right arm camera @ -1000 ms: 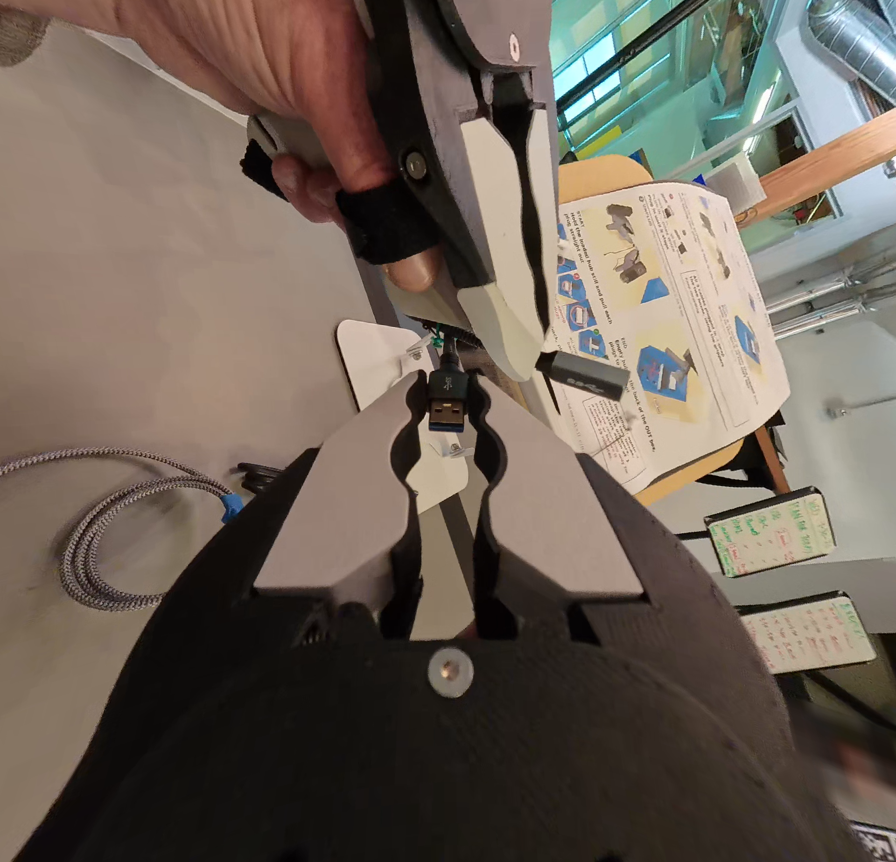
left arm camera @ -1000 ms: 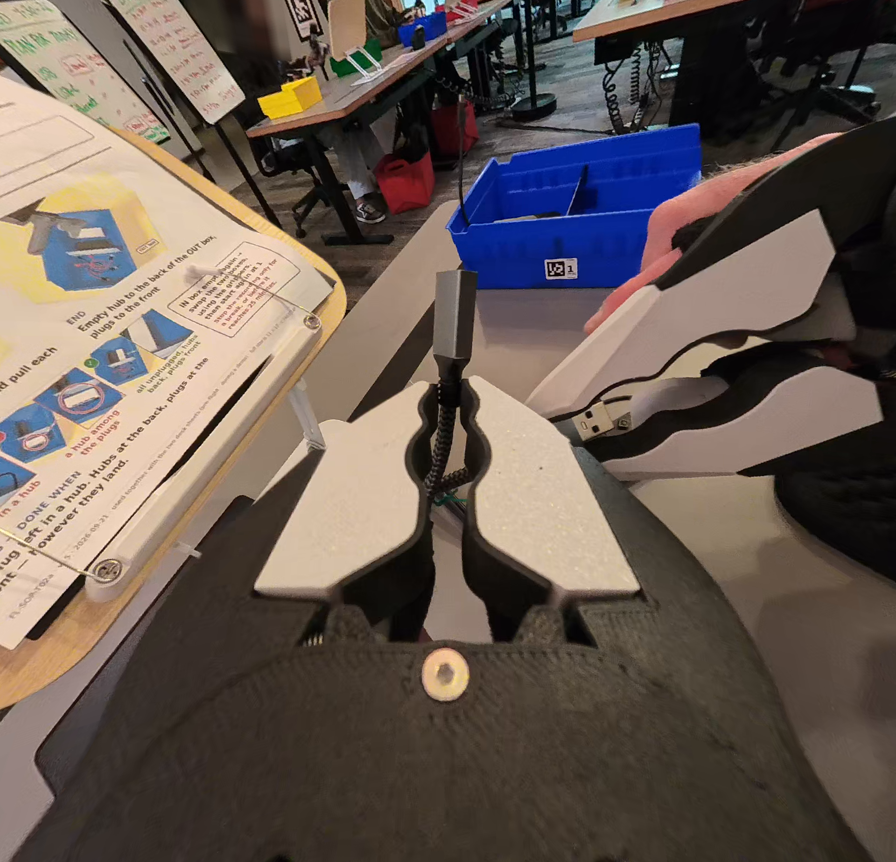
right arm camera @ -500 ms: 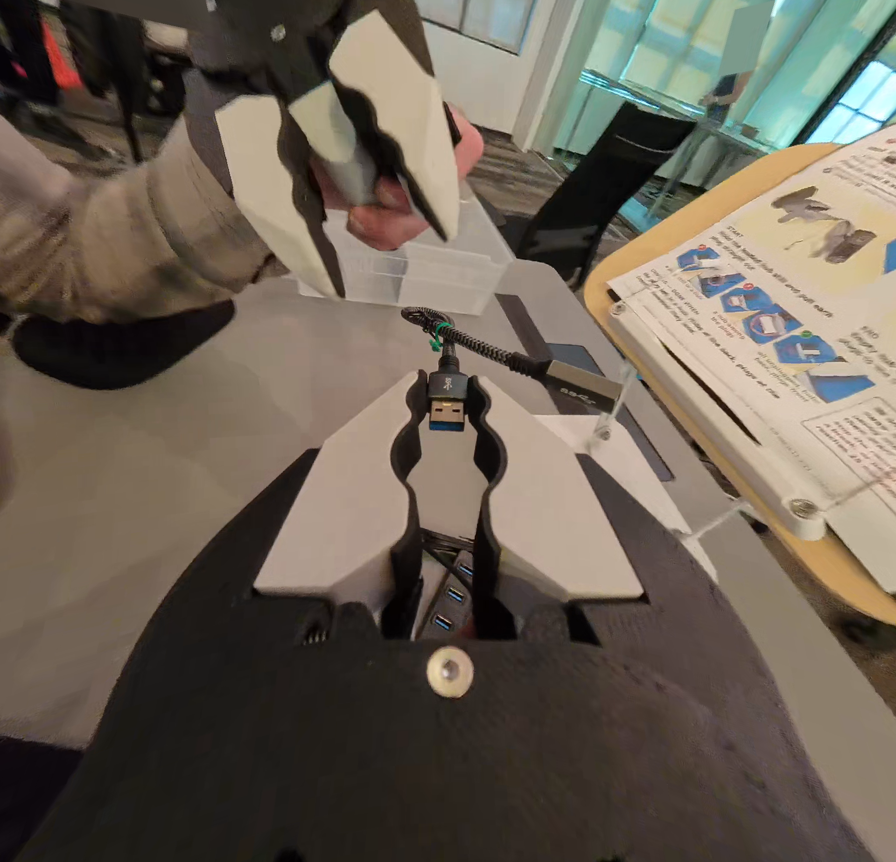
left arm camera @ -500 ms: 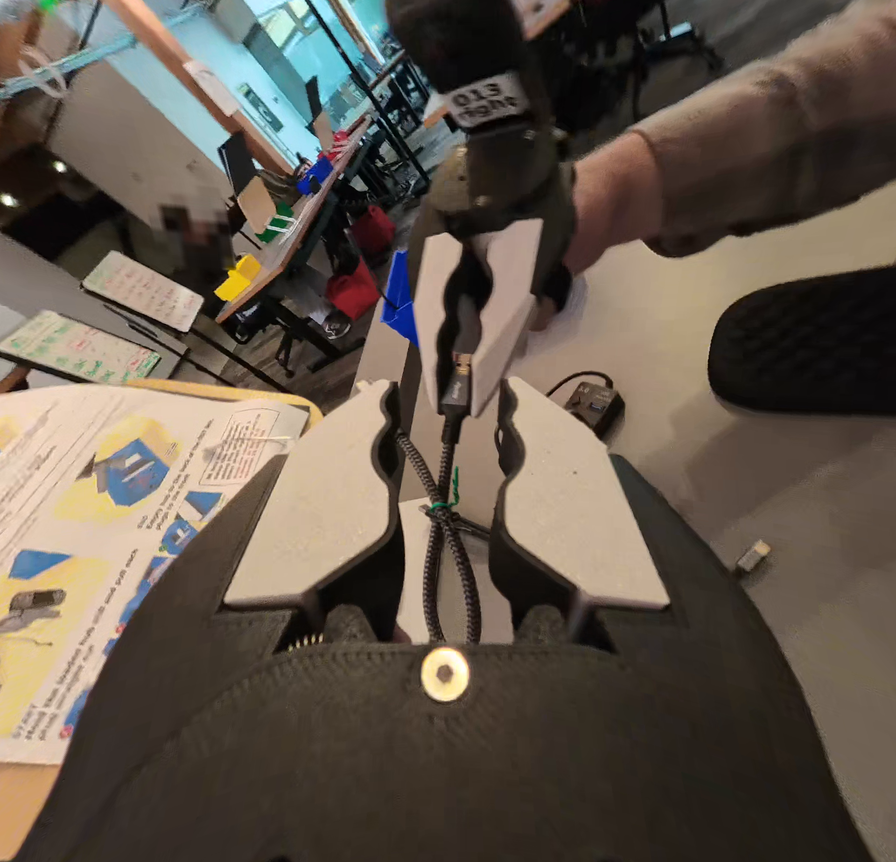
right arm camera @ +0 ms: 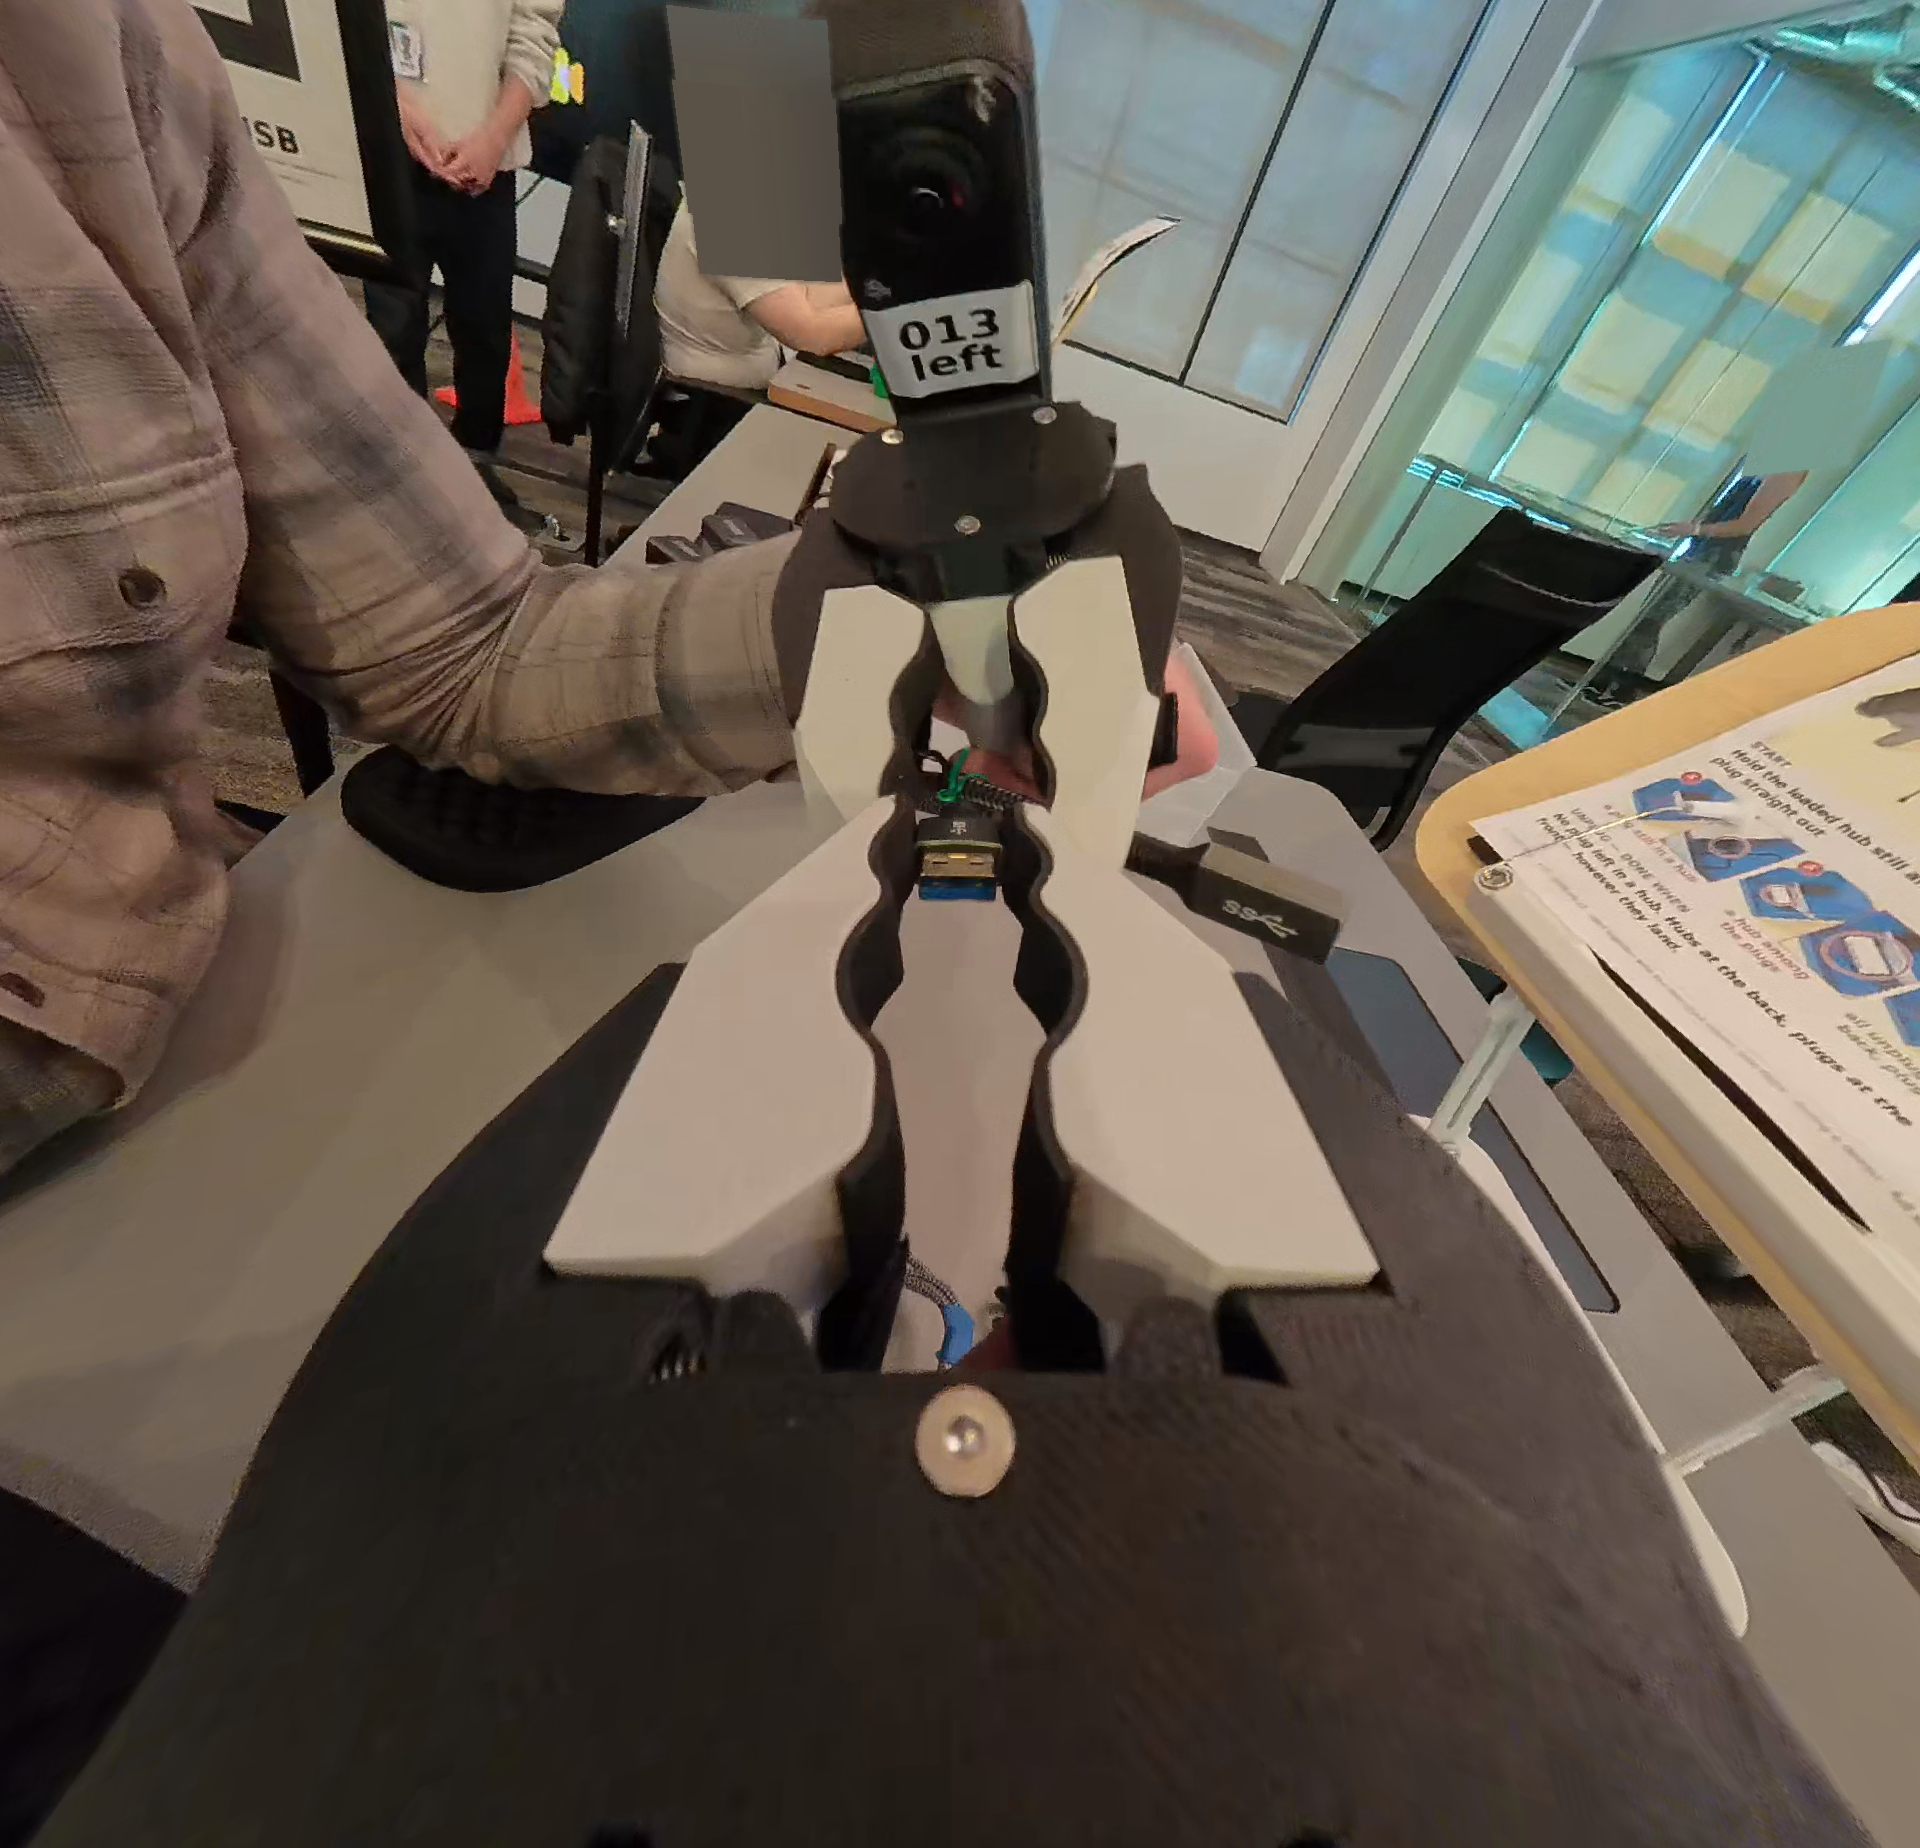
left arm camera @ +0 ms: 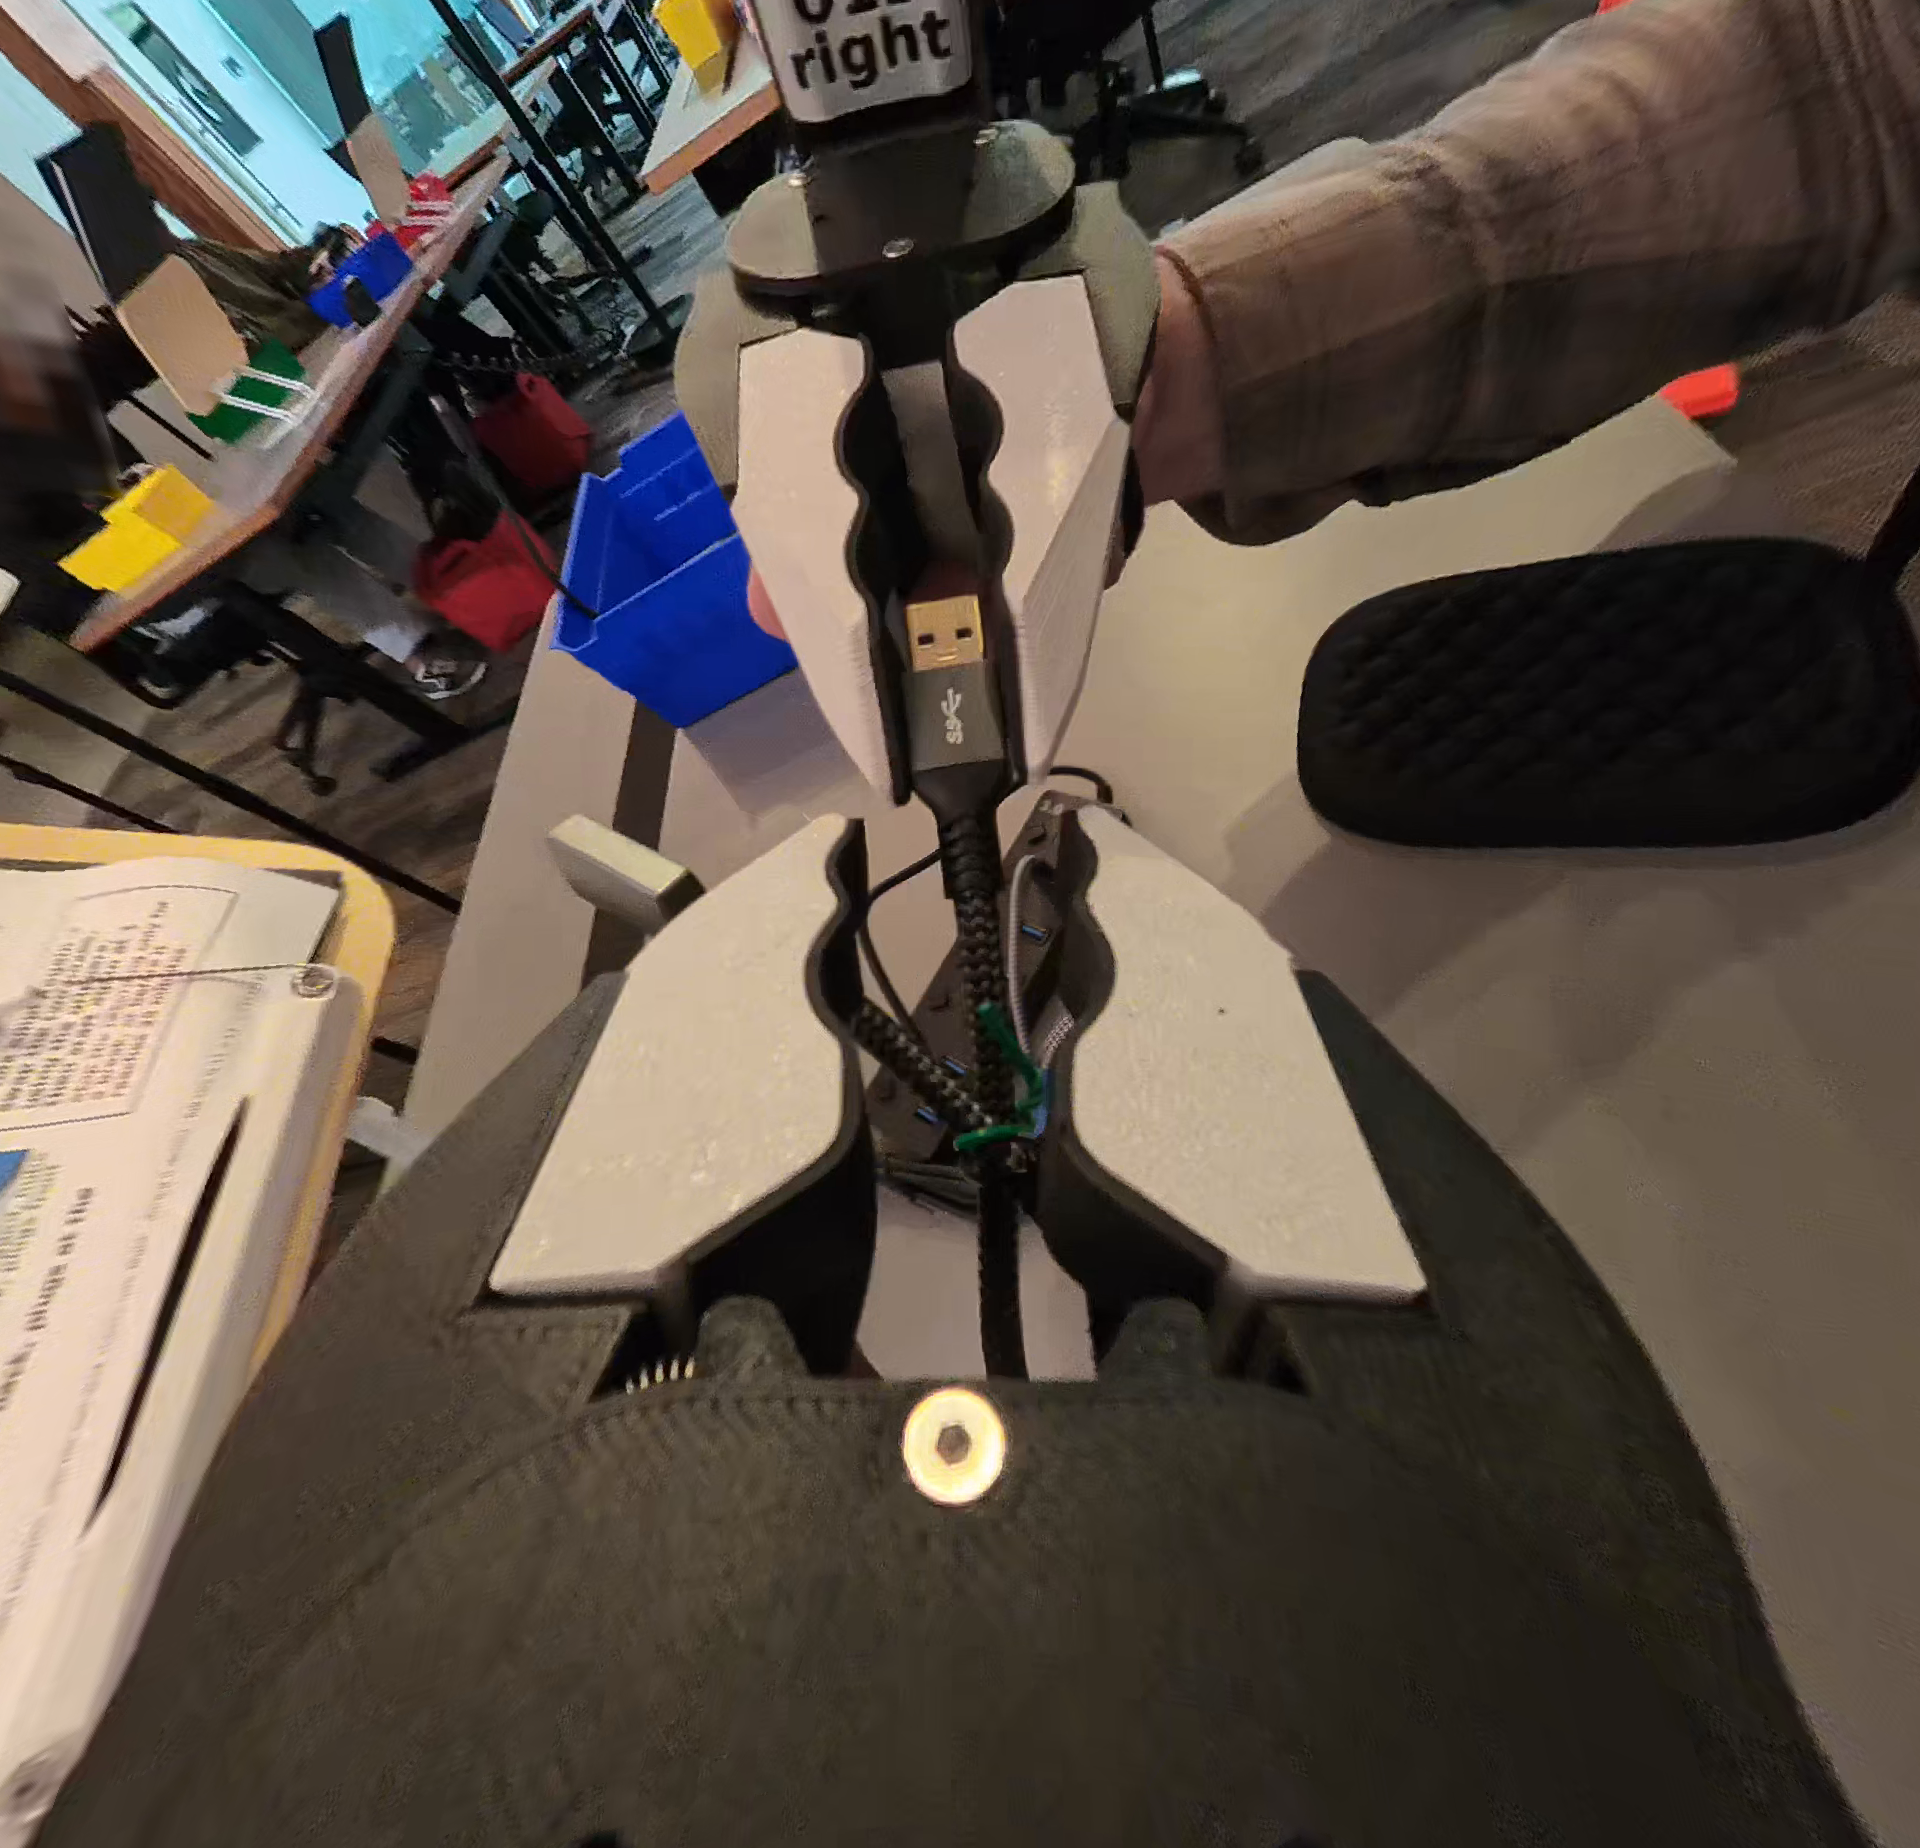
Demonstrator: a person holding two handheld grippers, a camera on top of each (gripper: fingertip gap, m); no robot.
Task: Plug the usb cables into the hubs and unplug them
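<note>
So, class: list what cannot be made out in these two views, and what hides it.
Left wrist view: the black multi-port USB hub shows only between the open left gripper's fingers; port count hidden.
Same view: the blue plastic bin's contents, behind its wall and the right gripper.
Right wrist view: the black braided cable, mostly behind its metal-tipped plug.

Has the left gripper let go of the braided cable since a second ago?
Yes. The left gripper, clamped on the black braided USB cable a second ago, is now open; the right gripper holds the cable's grey plug.
</note>
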